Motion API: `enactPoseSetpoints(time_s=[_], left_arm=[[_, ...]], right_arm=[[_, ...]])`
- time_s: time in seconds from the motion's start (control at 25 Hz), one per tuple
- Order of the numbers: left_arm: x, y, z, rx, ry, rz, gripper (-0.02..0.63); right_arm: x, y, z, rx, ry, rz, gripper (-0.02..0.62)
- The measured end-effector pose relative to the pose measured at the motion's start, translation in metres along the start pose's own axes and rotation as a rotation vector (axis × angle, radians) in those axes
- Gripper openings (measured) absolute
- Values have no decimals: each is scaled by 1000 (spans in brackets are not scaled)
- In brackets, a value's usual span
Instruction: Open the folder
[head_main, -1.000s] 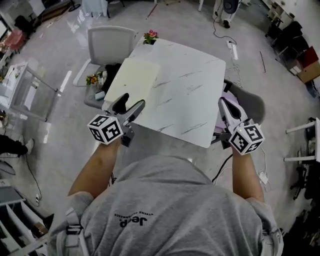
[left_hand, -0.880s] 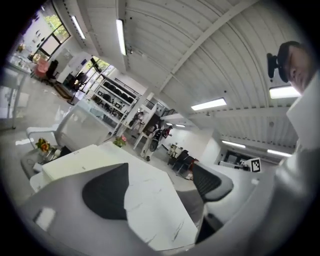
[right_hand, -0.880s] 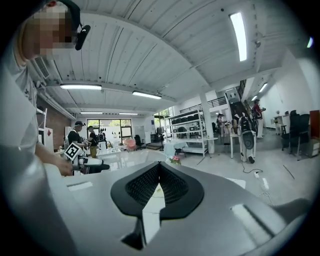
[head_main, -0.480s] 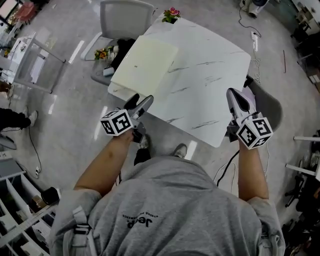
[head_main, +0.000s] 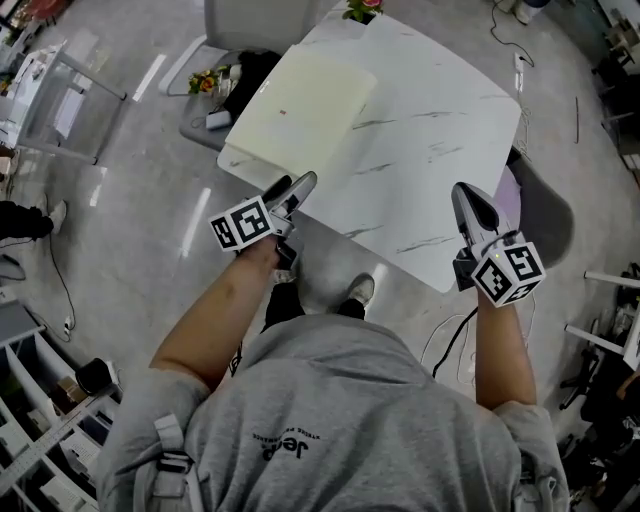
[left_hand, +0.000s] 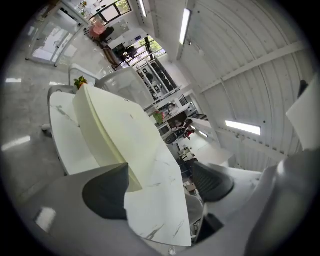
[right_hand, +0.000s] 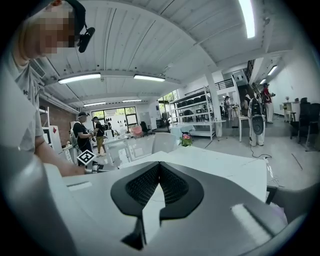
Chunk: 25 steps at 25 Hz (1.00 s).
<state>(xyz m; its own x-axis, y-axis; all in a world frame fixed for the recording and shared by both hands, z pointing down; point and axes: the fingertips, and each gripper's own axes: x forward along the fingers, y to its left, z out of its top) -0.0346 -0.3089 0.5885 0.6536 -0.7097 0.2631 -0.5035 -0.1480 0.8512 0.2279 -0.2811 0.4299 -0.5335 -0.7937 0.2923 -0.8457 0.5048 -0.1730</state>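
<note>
While the left gripper (head_main: 293, 188) hovers at the table's (head_main: 440, 140) near-left edge with its fingers spread wide and empty, the closed cream folder (head_main: 300, 105) lies flat on the table's left part, and the right gripper (head_main: 472, 203) has its fingers pressed together on nothing.
</note>
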Motion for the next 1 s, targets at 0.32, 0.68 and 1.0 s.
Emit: enactPoseSetpoints(time_s=[0.32, 0.68, 1.0], left_arm=[[12, 9, 2, -52, 3, -6, 428], [17, 19, 2, -115, 6, -1, 426], [17, 15, 5, -124, 9, -20, 426]], right_arm=[[3, -2, -6, 16, 10, -9, 5], [2, -5, -10, 31, 15, -16, 5], [1, -9, -12, 51, 19, -19, 3]])
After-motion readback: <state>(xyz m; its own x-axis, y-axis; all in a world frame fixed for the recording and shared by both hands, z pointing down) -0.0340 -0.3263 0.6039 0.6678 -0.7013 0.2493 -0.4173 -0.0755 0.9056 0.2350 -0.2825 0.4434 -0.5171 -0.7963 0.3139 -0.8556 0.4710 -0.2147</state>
